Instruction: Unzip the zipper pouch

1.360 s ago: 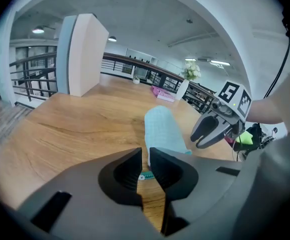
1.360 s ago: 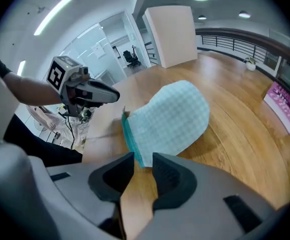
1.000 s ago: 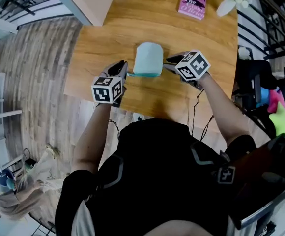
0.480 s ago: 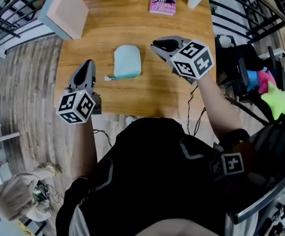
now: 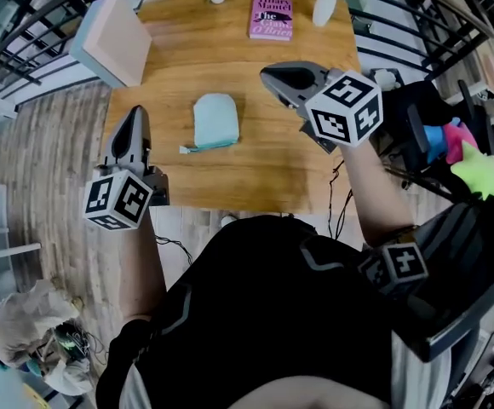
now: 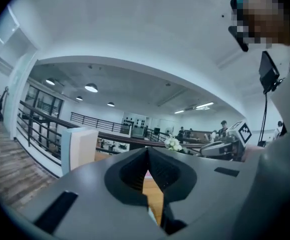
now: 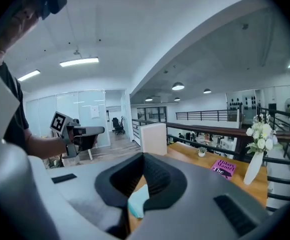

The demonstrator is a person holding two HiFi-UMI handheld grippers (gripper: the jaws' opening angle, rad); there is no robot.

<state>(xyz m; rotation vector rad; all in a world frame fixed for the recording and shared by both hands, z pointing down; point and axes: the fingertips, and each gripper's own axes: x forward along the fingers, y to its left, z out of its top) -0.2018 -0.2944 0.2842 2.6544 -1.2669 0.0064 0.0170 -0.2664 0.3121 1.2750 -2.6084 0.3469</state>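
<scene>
Well clear of the pouch (image 5: 215,119) — left gripper (image 5: 134,112) low, right gripper (image 5: 267,75) high, fingers (image 5: 131,135) together.

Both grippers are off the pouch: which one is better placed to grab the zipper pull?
Probably left. The zipper pull sticks out from the pouch toward the left gripper; the right gripper hangs on the pouch's opposite side. Both are shut, so open first.

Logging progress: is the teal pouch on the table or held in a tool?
Lying flat on the table. The pouch rests alone; the left tool and right tool are shut, clear of it.
</scene>
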